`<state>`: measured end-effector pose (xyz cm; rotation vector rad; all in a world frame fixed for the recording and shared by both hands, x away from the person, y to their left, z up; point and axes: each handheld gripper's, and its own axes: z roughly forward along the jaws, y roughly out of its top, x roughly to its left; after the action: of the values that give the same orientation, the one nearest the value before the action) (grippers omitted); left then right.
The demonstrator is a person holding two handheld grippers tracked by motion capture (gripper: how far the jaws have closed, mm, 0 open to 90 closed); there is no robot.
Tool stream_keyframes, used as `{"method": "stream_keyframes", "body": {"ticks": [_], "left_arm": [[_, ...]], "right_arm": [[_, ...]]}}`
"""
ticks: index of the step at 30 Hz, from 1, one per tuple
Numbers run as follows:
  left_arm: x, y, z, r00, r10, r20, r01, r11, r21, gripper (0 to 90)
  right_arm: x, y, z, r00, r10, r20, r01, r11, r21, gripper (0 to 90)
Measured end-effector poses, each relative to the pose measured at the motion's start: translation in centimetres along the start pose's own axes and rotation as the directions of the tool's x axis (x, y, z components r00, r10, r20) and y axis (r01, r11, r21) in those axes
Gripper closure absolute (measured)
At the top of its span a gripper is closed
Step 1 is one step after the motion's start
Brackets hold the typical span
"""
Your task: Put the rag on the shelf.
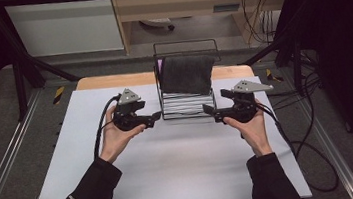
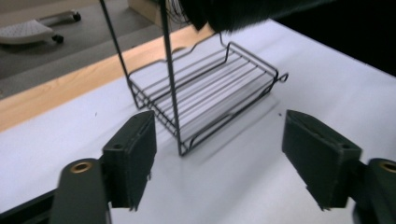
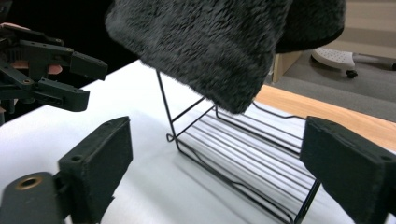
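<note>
dark grey fleece, a towel [image 1: 185, 74], hangs draped over the top bar of a wire rack [image 1: 190, 109] at the far middle of the white table [image 1: 172, 165]. it lies between the two tools and a little beyond them, its long side running left to right. the left gripper [image 1: 156, 116] and right gripper [image 1: 208, 109] point inward at the rack's foot from either side, about equally near, both spread wide with nothing between their jaws. towel and rack's lower shelf [image 3: 243, 154] sit free of both tools; only thin upright wires [image 2: 170, 74] stand near the jaws.
</note>
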<state>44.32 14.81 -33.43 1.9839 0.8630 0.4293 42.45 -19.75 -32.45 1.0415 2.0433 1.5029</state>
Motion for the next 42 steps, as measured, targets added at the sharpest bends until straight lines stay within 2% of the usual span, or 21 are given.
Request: {"method": "stream_keyframes", "body": {"ticks": [4, 11, 17, 19, 22, 25, 28, 32, 36, 39, 42], "left_arm": [[0.5, -1.5, -0.9, 0.9998, -0.019, 0.002, 0.019, 0.9996, 0.020, 18.7], [0.8, -5.1, -2.7, 0.9992, -0.035, -0.017, 0.036, 0.9985, 0.041, 9.3], [1.3, -8.5, -4.1, 0.9985, -0.032, -0.045, 0.035, 0.9975, 0.062, 8.4], [1.5, -9.6, -4.5, 0.9979, -0.045, -0.047, 0.048, 0.9973, 0.057, 8.4], [1.9, -11.1, -5.1, 0.9977, -0.041, -0.055, 0.044, 0.9968, 0.066, 8.5], [2.1, -12.4, -5.6, 0.9974, -0.021, -0.069, 0.028, 0.9953, 0.092, 8.4], [2.3, -13.5, -6.1, 0.9974, -0.014, -0.071, 0.021, 0.9950, 0.098, 8.4], [2.7, -14.7, -6.7, 0.9972, -0.004, -0.075, 0.012, 0.9946, 0.103, 8.4], [3.2, -15.6, -7.1, 0.9970, -0.016, -0.076, 0.024, 0.9943, 0.104, 8.3], [3.6, -16.3, -7.3, 0.9968, -0.025, -0.076, 0.033, 0.9940, 0.104, 7.7], [3.9, -17.0, -7.3, 0.9964, -0.030, -0.080, 0.038, 0.9938, 0.104, 7.3]], "right_arm": [[0.5, -0.4, -0.4, 0.9998, -0.013, -0.017, 0.013, 1.000, 0.018, 6.5], [1.1, -2.2, -1.0, 0.9999, 0.006, -0.014, -0.005, 0.999, 0.051, 2.6], [1.3, -4.4, -1.4, 0.9992, 0.035, -0.018, -0.034, 0.996, 0.086, 0.7], [1.2, -5.3, -1.6, 0.9987, 0.035, -0.038, -0.031, 0.995, 0.094, 0.7], [1.2, -6.7, -1.7, 0.9979, 0.039, -0.051, -0.033, 0.992, 0.122, 0.7], [0.9, -8.2, -1.9, 0.9975, 0.044, -0.055, -0.035, 0.987, 0.158, 0.7], [0.7, -9.7, -2.1, 0.9971, 0.045, -0.062, -0.034, 0.983, 0.179, 0.7], [0.1, -11.6, -2.7, 0.9977, 0.051, -0.045, -0.040, 0.975, 0.221, 0.7], [-0.7, -13.0, -3.7, 0.9969, 0.063, -0.046, -0.051, 0.972, 0.229, 0.7], [-1.2, -13.9, -4.5, 0.9953, 0.083, -0.050, -0.071, 0.975, 0.210, 0.8], [-1.6, -14.7, -4.8, 0.9967, 0.071, -0.040, -0.060, 0.973, 0.223, 0.8]]}}
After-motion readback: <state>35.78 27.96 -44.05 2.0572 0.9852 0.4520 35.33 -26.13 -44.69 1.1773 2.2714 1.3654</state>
